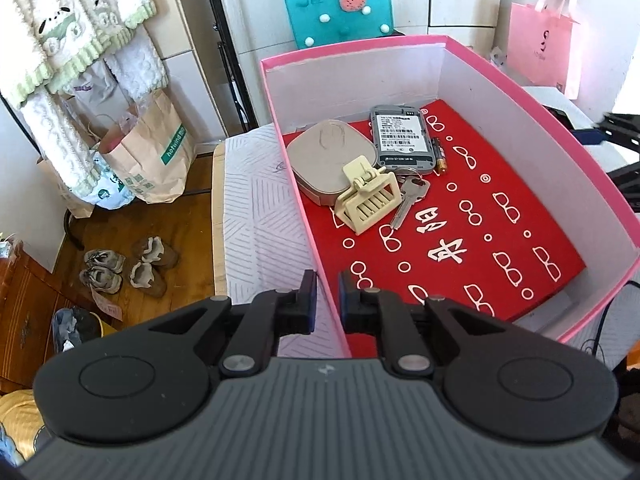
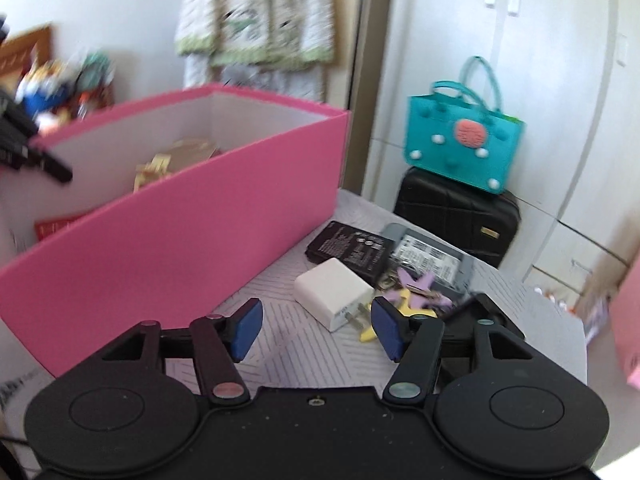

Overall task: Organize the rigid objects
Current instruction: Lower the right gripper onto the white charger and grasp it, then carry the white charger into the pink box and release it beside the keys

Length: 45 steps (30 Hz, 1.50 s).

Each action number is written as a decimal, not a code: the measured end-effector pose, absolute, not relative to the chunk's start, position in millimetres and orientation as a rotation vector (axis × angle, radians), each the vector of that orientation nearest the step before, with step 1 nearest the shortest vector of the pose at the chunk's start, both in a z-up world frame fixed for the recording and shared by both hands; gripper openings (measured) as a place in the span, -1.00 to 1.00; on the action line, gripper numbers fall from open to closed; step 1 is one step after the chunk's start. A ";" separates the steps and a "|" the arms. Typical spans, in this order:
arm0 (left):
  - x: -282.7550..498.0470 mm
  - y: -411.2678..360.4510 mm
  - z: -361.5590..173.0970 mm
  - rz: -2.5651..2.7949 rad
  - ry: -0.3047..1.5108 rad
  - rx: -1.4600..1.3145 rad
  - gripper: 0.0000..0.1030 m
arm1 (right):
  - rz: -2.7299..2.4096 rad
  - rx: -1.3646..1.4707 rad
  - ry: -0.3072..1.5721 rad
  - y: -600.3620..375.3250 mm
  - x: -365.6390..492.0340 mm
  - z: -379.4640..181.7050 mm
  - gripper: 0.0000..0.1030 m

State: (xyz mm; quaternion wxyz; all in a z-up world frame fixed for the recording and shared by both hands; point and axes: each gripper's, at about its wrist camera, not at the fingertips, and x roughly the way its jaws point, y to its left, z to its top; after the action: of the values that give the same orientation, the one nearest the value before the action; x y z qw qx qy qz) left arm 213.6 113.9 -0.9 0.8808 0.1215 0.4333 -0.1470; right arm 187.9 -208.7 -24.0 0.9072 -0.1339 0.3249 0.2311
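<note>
A pink box (image 1: 532, 98) with a red patterned floor holds a beige square device (image 1: 324, 156), a cream clip (image 1: 368, 196), a grey router (image 1: 400, 136), a battery (image 1: 439, 155) and a key (image 1: 408, 202). My left gripper (image 1: 327, 300) hovers over the box's near left wall, jaws nearly shut, holding nothing. My right gripper (image 2: 316, 330) is open and empty beside the pink box (image 2: 180, 216). Just ahead of it lie a white charger (image 2: 334, 294), a black battery pack (image 2: 348, 252), a grey device (image 2: 428, 260) and purple and yellow plastic pieces (image 2: 412, 300).
A patterned white cloth (image 2: 280, 356) covers the table. A teal bag (image 2: 460, 140) sits on a black suitcase (image 2: 452, 208) behind it. Paper bags (image 1: 152, 152) and shoes (image 1: 128, 268) stand on the wooden floor at left. A pink bag (image 1: 540, 44) hangs at right.
</note>
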 end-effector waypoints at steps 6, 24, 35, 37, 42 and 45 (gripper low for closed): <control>212.9 120.9 -1.6 -0.332 0.898 0.224 -0.76 | 0.435 -0.373 0.696 -200.6 214.3 -30.6 0.16; 208.1 125.4 -3.2 -0.338 0.857 0.190 -0.75 | 0.449 -0.224 0.773 -196.5 219.7 -40.8 0.10; 209.0 123.3 -3.2 -0.339 0.862 0.206 -0.74 | 0.403 -0.135 0.796 -199.2 225.5 -41.7 0.07; 209.0 124.3 -3.4 -0.340 0.862 0.197 -0.74 | 0.408 -0.137 0.793 -198.5 227.3 -44.0 0.03; 208.4 125.3 -3.6 -0.340 0.860 0.196 -0.74 | 0.382 -0.169 0.750 -194.8 218.7 -38.0 -0.07; 208.7 125.1 -3.3 -0.340 0.859 0.201 -0.74 | 0.380 -0.164 0.728 -197.1 212.0 -27.4 -0.07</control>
State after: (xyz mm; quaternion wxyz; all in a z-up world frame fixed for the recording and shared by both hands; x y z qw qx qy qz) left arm 208.7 125.1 -3.3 0.8903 0.0970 0.4137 -0.1635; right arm 212.0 -197.1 -27.4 0.9137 -0.0798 0.3533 0.1845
